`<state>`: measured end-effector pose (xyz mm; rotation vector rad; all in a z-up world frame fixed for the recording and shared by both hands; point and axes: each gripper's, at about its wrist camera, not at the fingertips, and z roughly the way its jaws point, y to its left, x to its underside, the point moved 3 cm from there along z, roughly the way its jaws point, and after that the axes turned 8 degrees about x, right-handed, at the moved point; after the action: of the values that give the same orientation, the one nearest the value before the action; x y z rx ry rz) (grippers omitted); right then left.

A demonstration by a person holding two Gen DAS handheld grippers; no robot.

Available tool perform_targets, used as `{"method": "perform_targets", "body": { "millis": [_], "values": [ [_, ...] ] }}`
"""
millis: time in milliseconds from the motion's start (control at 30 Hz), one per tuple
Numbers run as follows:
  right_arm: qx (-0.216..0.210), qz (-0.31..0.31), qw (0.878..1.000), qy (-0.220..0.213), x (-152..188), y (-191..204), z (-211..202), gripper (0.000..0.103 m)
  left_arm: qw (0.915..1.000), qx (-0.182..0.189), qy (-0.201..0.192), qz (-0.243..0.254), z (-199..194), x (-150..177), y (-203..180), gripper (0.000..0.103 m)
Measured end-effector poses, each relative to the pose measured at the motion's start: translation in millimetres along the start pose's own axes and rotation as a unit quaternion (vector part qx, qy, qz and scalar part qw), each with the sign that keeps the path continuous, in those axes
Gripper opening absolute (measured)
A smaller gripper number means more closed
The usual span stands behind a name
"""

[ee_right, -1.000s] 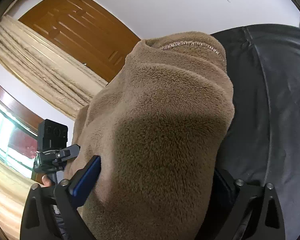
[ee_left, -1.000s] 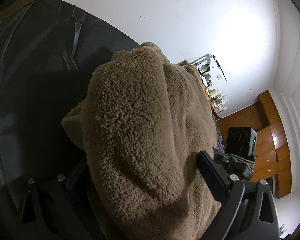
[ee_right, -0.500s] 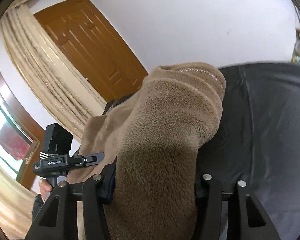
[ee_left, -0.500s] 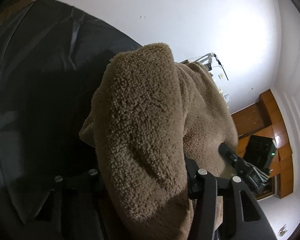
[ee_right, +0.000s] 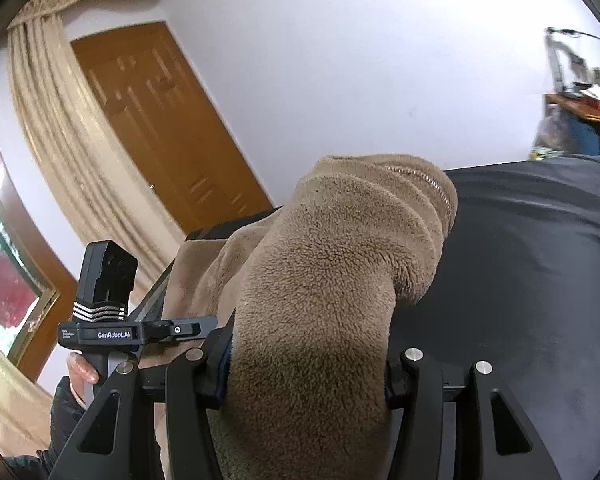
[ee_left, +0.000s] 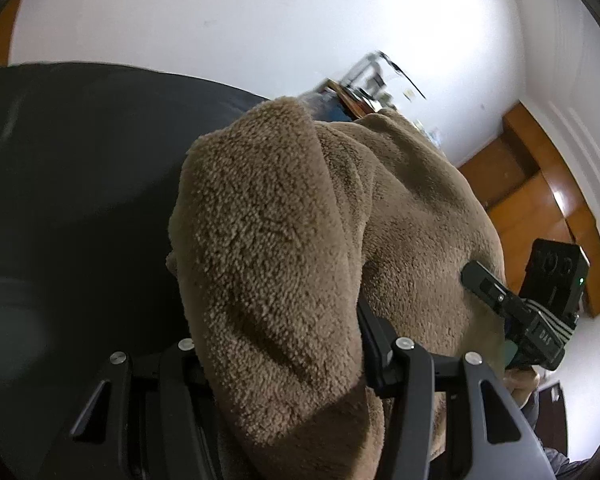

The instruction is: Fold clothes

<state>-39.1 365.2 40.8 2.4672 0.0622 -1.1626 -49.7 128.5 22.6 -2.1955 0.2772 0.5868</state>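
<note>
Left wrist view: dark grey sheeted surface filling the left half, white wall beyond, wooden cabinets at far right. Same surface across the right of the right wrist view, with a brown wooden door and a beige curtain off to the left. Brown fleece garment bunched thick and raised off the dark surface, one corner in each tool, the rest sagging between them toward the near edge; zip or trim line visible along its top fold in the right view. Left gripper closed about halfway on a fat wad of fleece, pads pressed into the pile on both sides. Right gripper likewise half closed and clamped on its own wad. Each tool visible from the other's camera, close alongside, a bare hand wrapped round the left one's handle. Step in hand, by the look of it: lifting a gripped edge to carry it over for a fold, still early in the task, since nothing here lies flat or squared. Next move likely calls for carrying both corners together, level and taut, across toward the far edge of the surface, then lowering so that edge meets edge before releasing. Worth watching: thick pile slipping out of a half-closed grip, and one side sagging if the two tools drift apart.
</note>
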Motion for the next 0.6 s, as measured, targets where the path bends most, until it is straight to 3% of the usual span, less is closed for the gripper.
{"method": "perform_targets", "body": {
  "millis": [367,600],
  "values": [
    [0.069,0.060,0.992,-0.085,5.7,-131.0,-121.1,0.055,0.9957,0.019,0.035,0.084,111.8,-23.0,-140.0,0.057],
    [0.126,0.074,0.983,-0.109,3.9,-208.7,-160.9,0.055,0.9918,0.042,0.070,0.099,210.4,-25.5,-203.0,0.057]
  ]
}}
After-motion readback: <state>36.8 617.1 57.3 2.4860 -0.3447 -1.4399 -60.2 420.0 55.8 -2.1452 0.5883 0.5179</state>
